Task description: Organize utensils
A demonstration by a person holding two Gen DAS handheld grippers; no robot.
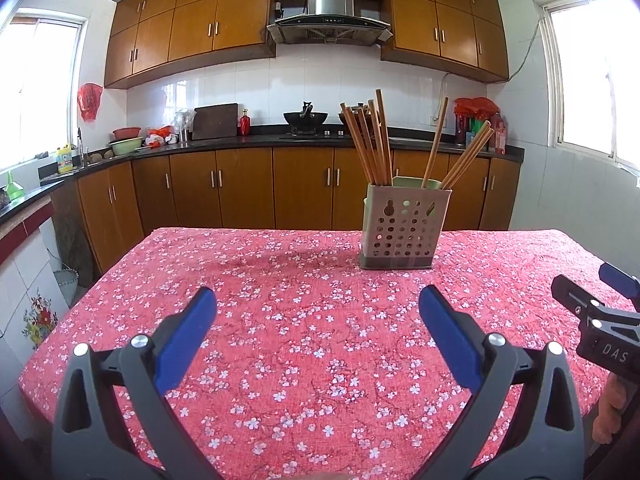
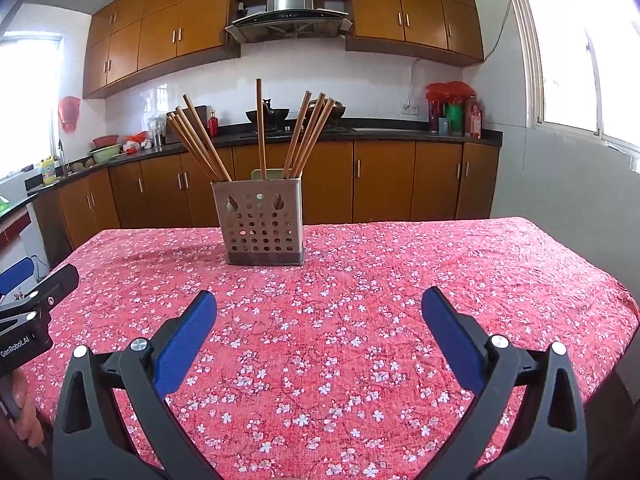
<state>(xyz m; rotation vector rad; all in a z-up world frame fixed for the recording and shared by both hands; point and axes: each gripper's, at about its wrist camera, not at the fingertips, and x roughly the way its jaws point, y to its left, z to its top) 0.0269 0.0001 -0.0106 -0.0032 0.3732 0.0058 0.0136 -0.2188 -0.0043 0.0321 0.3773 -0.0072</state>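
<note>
We are holding both the left gripper [image 1: 318, 300] and right gripper [image 2: 319, 302] wide open and empty, facing the chopstick holder [image 2: 262, 222] standing on the tablecloth [image 2: 360, 280]

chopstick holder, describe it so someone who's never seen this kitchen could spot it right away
Find the table with the red flowered cloth in the middle of the kitchen. Toward its far side stands the chopstick holder, the only thing on the cloth. It is a boxy beige caddy full of round holes, with wooden chopsticks fanning out of its top.
</note>
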